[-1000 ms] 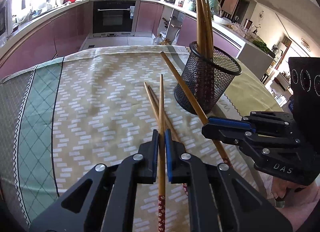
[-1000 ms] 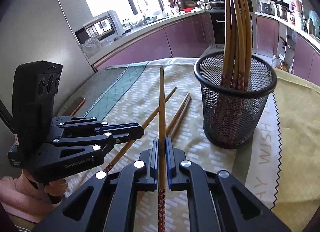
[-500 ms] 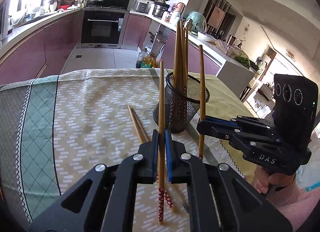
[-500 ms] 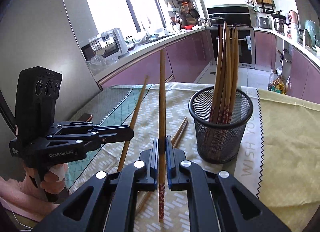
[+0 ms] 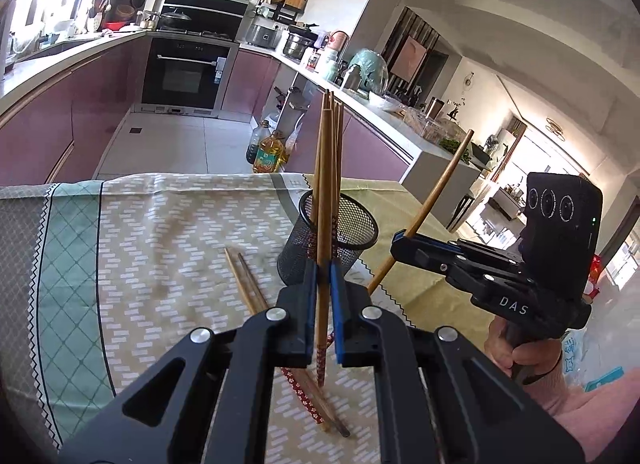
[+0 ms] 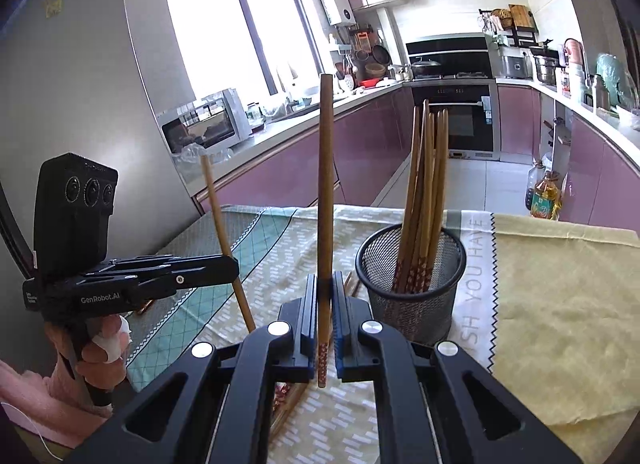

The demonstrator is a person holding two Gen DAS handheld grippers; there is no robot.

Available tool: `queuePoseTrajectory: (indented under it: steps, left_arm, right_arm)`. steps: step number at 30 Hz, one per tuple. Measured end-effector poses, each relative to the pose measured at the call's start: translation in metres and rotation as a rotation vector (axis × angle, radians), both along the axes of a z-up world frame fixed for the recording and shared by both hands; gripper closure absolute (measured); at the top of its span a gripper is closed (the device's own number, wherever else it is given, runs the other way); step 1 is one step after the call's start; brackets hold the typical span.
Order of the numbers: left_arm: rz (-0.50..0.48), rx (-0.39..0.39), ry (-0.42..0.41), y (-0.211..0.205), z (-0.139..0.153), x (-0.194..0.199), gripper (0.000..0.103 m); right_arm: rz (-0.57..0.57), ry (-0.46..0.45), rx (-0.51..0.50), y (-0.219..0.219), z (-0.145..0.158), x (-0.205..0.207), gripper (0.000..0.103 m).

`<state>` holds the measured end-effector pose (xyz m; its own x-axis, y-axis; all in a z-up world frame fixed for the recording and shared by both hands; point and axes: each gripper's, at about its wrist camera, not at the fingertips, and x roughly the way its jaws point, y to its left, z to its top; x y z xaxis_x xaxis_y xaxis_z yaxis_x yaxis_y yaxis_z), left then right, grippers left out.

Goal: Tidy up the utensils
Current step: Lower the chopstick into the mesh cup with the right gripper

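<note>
Claws (image 5: 324,296) (image 6: 327,304) grip chopsticks — mesh cup (image 6: 412,280) just beyond.

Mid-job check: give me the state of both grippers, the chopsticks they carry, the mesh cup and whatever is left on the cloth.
Left gripper: shut on left chopstick.
Left chopstick: held upright, clear of the cloth.
Right gripper: shut on right chopstick.
Right chopstick: held upright, patterned end down.
Mesh cup: upright, holding a bundle of chopsticks.
Loose chopsticks: two, lying flat on the tablecloth.

Sunlit kitchen: mauve cabinets (image 6: 372,136), built-in black oven (image 5: 186,74), pale tiled floor (image 5: 176,144), large window (image 6: 236,32).
</note>
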<state>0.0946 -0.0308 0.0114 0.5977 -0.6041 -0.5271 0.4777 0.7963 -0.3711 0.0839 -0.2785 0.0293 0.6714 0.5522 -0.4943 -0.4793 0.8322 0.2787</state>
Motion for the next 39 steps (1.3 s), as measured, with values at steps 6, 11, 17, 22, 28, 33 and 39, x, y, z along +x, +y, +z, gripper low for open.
queuePoseTrajectory:
  steps: [6,11,17,22,28,33,39]
  left_arm:
    - [0.003,-0.016,-0.033,-0.002,0.012,0.004,0.096]
    - [0.002,-0.023,-0.058,-0.006,0.02,0.012,0.096]
    - [-0.001,-0.033,-0.081,-0.01,0.034,0.018,0.096]
    - [-0.004,-0.037,-0.109,-0.013,0.048,0.022,0.096]
    - [-0.013,-0.032,-0.15,-0.021,0.065,0.024,0.096]
    - [-0.013,-0.027,-0.179,-0.026,0.076,0.027,0.096]
    - [-0.012,-0.021,-0.201,-0.035,0.085,0.033,0.096]
  right_arm:
    - [-0.024,-0.041,-0.003,-0.005,0.012,0.0,0.097]
    - [-0.044,-0.072,0.003,-0.012,0.024,0.001,0.097]
    - [-0.062,-0.098,0.002,-0.017,0.035,0.004,0.097]
    - [-0.075,-0.122,0.004,-0.021,0.043,0.005,0.097]
    - [-0.09,-0.15,0.008,-0.024,0.051,0.008,0.097]
    - [-0.101,-0.168,0.015,-0.028,0.057,0.01,0.097]
    - [-0.108,-0.177,0.019,-0.029,0.06,0.016,0.097]
